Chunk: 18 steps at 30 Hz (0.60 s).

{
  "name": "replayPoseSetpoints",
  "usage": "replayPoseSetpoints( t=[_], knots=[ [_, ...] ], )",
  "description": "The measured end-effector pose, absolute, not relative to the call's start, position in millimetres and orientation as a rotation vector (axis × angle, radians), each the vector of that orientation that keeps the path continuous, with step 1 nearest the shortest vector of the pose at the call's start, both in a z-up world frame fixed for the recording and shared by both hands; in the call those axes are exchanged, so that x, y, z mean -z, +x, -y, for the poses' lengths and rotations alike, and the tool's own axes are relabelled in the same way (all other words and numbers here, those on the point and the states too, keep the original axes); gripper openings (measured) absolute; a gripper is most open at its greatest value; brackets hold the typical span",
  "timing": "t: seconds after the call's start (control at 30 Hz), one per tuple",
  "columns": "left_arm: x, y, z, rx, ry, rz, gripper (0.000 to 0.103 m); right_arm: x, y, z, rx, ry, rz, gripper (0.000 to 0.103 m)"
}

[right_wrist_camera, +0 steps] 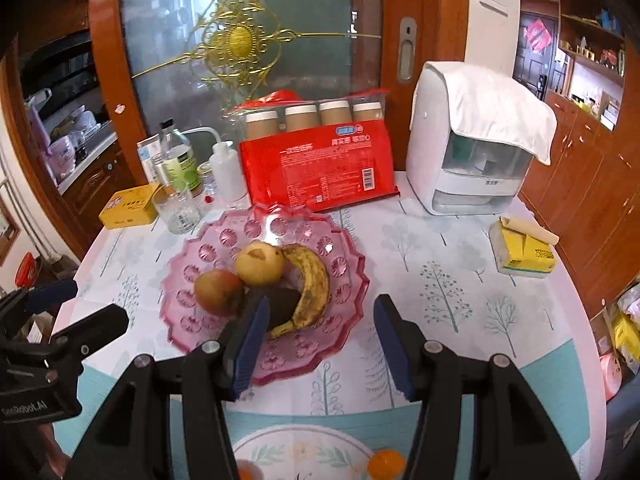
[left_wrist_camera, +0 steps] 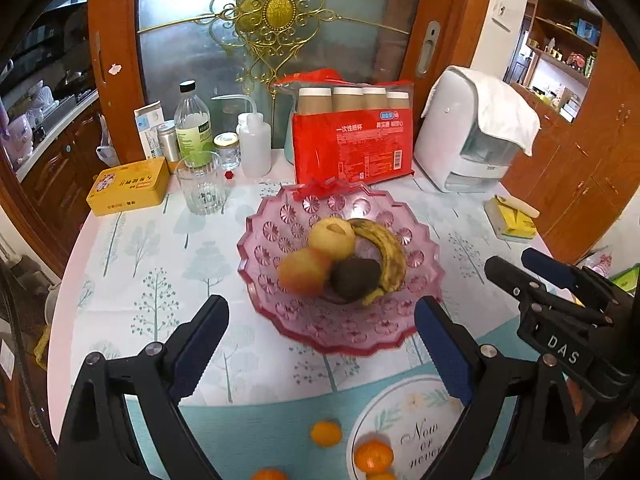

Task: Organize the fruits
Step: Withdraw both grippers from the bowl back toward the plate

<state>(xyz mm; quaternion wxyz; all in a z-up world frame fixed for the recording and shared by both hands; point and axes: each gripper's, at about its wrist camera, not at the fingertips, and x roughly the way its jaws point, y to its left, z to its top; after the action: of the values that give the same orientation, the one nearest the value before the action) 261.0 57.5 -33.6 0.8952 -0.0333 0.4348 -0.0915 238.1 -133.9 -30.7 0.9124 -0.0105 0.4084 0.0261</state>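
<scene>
Tangerines [left_wrist_camera: 326,433] lie loose on the desk [left_wrist_camera: 160,240] just beneath and behind both released hand-held grippers, left [left_wrist_camera: 320,344] and right [right_wrist_camera: 320,344], nearer the left, while the pink fruit plate [left_wrist_camera: 280,320] sits ahead.

A home dining room; a tablecloth-covered table [left_wrist_camera: 132,280] carries a pink fruit plate [left_wrist_camera: 276,320] and water dispenser [right_wrist_camera: 460,160]; a gilded glass door [left_wrist_camera: 260,40] fronts wooden cabinets [right_wrist_camera: 580,184].

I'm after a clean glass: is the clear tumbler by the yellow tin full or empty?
Empty, it seems: the glass tumbler stands upright and no liquid line shows through it. A thin film at the bottom cannot be ruled out.
</scene>
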Motion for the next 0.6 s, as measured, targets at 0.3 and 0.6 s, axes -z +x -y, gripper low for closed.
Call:
replayPoseSetpoints(
  t=[0.3,0.6],
  knots=[
    [28.9,218.8,-73.3,0.194,-0.033,-0.883,0.093,34.7,180.2,125.2,-0.118,0.105,-0.787,0.055],
    [38.2,175.7,-90.7,0.193,0.016,-0.875,0.093,52.4,141.4,115.9,-0.059,0.075,-0.833,0.055]
  ],
)
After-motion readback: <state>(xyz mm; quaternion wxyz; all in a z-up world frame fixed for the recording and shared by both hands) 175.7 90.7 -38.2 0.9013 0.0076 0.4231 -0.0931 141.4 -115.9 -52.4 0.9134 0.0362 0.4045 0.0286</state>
